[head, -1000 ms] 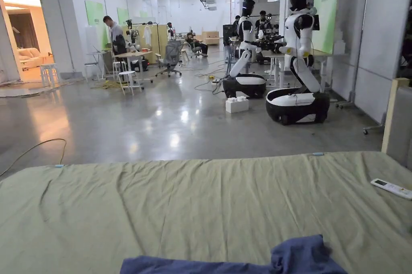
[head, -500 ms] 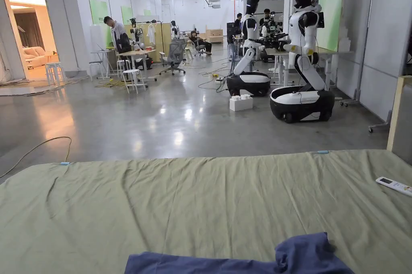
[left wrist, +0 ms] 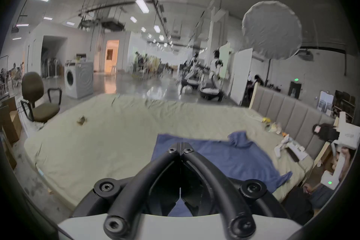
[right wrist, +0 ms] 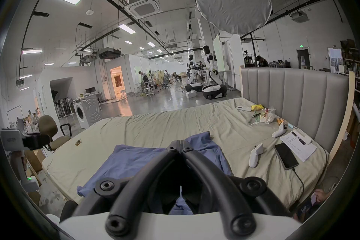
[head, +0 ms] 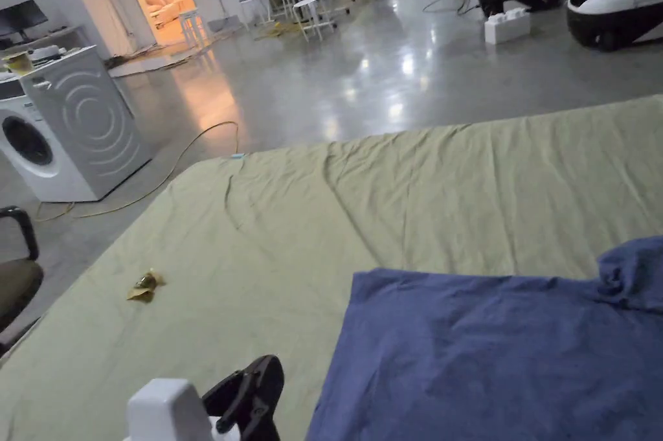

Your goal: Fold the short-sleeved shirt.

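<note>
A blue short-sleeved shirt (head: 492,358) lies spread on the pale green bed sheet (head: 421,190), one sleeve bunched at its far right corner (head: 631,271). My left gripper (head: 267,372) hovers just left of the shirt's near left edge, jaws shut with nothing between them. In the left gripper view its jaws (left wrist: 181,145) meet in front of the shirt (left wrist: 239,160). In the right gripper view the right gripper (right wrist: 180,142) is shut too and empty, above the shirt's (right wrist: 134,158) near edge. The left gripper (right wrist: 37,142) shows at the far left there.
A crumpled wrapper (head: 146,285) lies on the sheet to the left. A washing machine (head: 71,131) and a chair (head: 16,267) stand beyond the bed's left side. Near the padded headboard (right wrist: 292,92) lie a phone (right wrist: 286,155), two white controllers (right wrist: 255,154) and papers (right wrist: 298,145).
The head camera has tipped down and to the left, so more of the shirt shows. The left gripper has come into the head view at the bottom.
</note>
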The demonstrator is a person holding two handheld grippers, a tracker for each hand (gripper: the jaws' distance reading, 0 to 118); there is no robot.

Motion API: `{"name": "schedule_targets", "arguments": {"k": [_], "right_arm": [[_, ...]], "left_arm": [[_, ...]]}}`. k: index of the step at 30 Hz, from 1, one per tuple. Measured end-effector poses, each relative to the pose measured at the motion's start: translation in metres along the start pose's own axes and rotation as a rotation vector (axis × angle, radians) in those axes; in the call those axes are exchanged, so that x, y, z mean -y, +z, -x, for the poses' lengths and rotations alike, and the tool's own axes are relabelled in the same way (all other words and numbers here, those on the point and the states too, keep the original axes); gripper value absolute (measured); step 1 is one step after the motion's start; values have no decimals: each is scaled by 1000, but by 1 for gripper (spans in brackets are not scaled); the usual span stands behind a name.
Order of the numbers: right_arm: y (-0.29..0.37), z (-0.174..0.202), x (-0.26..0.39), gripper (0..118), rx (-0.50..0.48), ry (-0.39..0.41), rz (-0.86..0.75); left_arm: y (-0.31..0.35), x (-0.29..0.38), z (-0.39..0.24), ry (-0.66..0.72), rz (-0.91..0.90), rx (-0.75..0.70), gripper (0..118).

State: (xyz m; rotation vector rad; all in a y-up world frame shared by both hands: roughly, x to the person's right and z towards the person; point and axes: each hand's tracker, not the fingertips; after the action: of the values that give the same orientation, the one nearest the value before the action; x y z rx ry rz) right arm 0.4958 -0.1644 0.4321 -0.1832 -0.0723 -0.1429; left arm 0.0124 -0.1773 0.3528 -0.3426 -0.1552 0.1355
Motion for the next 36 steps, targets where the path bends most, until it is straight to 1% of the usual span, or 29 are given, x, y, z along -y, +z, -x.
{"name": "schedule_targets", "arguments": {"k": [1,2,3,4,6,7,8,9,12,14,15,16,17,19,21,25,27,29,30,31,32,33,34,35,36], "right_arm": [[0,0,3,0,2,-1,5],[-2,-1,6,0,5,-6,20],[-4,-2,8,0,4,-14,37],[-6,-3,11,0,2,-21,49],[-8,-4,15,0,4,-29,66],[-9,-2,14,0,5,-29,68],[-10,0,13,0,14,-30,68],[-11,-1,14,0,16,-29,74],[-12,-3,15,0,30,-25,87],[-13,-4,17,0,38,-29,100],[-13,-5,19,0,40,-33,108],[-13,-5,20,0,43,-37,114],[-13,-5,23,0,44,-41,121],[-13,-5,25,0,51,-42,134],[-13,-5,28,0,56,-37,152],[-14,-13,33,0,76,-30,176],[-16,-23,37,0,117,-11,187],[-23,-37,42,1,144,6,218],[-29,-45,48,7,143,15,276],[-36,-61,59,28,137,28,334],[-44,-74,73,62,142,38,403],[-50,-81,83,101,156,41,453],[-54,-87,94,106,178,47,467],[-59,-93,105,100,187,48,495],[-65,-98,114,92,191,43,529]], "left_arm": [[-8,9,8,-29,71,-55,1],[-20,20,18,-27,139,-88,9],[-31,31,28,-18,206,-90,24],[-42,42,38,4,246,-82,36],[-63,65,54,51,338,-64,53],[-73,75,60,60,390,-67,56],[-84,85,67,72,446,-80,57],[-94,97,73,45,496,-109,57],[-113,119,84,27,611,-165,57],[-119,128,86,25,630,-150,56],[-122,131,86,39,660,-128,40],[-122,131,87,66,675,-79,18],[-125,134,86,78,678,-45,10],[-130,137,82,70,682,-86,8],[-133,138,79,56,709,-84,8],[-142,139,73,-20,760,-87,8],[-145,144,64,-125,775,-89,8],[-147,147,60,-168,775,-108,8],[-147,147,58,-168,775,-112,8],[-147,147,58,-167,775,-112,8],[-147,146,59,-161,774,-111,8],[-146,146,61,-148,772,-110,8],[-146,146,63,-132,771,-107,8],[-146,146,64,-121,771,-104,8],[-144,144,60,-116,771,-103,8]]}}
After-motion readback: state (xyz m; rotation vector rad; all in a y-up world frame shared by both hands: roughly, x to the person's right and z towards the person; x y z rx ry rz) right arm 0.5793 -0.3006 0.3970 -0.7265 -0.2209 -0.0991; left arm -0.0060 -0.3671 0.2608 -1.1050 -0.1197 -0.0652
